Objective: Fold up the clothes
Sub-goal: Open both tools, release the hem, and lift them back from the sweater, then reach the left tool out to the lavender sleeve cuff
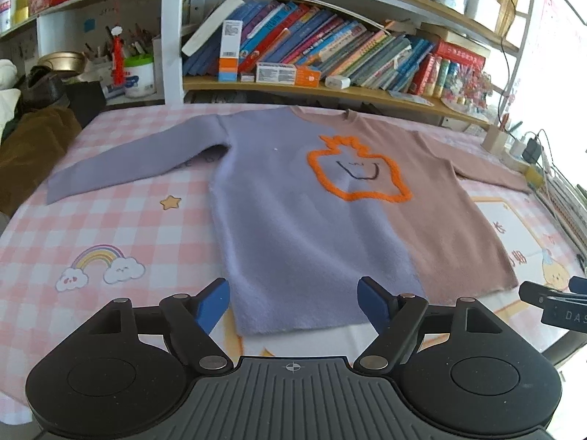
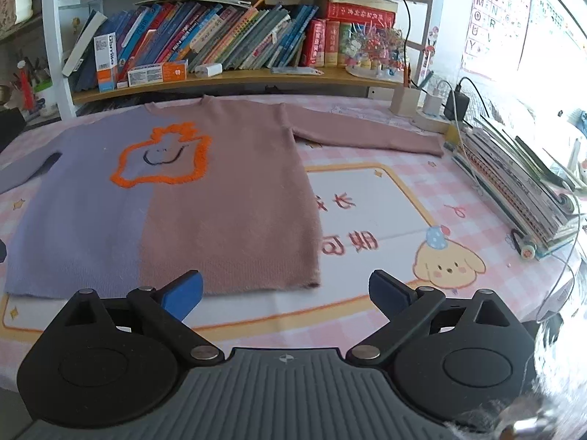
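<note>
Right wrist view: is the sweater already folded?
No, the sweater lies spread flat on the table, with its pink sleeve stretched out sideways.

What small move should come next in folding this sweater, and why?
Probably bring the left tool to the purple sleeve and fold it across the body. The sweater lies flat and face up with both sleeves spread and nothing folded yet. Both tools stand open and empty near the hem, the right tool by the pink side.
</note>
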`<move>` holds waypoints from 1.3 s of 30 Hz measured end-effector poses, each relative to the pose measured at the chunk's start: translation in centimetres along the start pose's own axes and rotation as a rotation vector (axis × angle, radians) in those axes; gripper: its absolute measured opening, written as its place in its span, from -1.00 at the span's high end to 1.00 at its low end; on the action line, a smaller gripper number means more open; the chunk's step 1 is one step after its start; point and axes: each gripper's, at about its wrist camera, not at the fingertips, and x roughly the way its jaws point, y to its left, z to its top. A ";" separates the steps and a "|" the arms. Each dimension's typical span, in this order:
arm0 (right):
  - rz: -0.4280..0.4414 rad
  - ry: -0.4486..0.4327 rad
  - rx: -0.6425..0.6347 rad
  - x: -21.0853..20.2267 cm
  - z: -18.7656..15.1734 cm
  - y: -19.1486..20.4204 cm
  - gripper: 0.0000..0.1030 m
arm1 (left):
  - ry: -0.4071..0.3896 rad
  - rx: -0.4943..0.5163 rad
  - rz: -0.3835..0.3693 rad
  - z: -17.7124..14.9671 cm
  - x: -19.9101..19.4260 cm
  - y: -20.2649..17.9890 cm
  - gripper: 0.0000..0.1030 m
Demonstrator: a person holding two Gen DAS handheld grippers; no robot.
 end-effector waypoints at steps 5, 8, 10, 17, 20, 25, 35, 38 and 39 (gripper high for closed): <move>0.004 0.005 0.010 -0.5 -1.1 -1.6 -0.90 | 0.008 0.014 0.018 -0.8 -0.5 -1.8 -0.55; 0.006 0.012 0.025 -0.7 -1.5 -2.6 -0.90 | 0.013 0.032 0.022 -1.3 -0.9 -2.8 -0.55; 0.007 0.015 0.031 -0.7 -1.7 -3.0 -0.90 | 0.013 0.035 0.027 -1.5 -1.1 -3.1 -0.55; 0.016 0.010 0.036 -0.6 -1.5 -3.5 -0.92 | 0.002 0.039 0.034 -1.0 -1.1 -3.7 -0.56; 0.012 0.011 0.046 -0.2 -1.1 -3.4 -0.92 | -0.001 0.045 0.033 -0.7 -0.9 -3.4 -0.56; 0.005 0.002 0.053 0.5 -0.2 -2.1 -0.92 | -0.020 0.012 0.045 0.5 -0.2 -0.9 -0.56; -0.008 -0.009 0.037 2.1 1.9 3.3 -0.94 | -0.028 -0.065 0.046 3.9 2.6 5.9 -0.58; -0.022 -0.006 0.041 2.7 2.5 4.9 -0.94 | -0.015 -0.078 0.043 4.5 3.7 7.8 -0.58; -0.026 -0.005 0.042 2.9 2.6 5.4 -0.94 | -0.010 -0.085 0.044 4.7 4.1 8.5 -0.58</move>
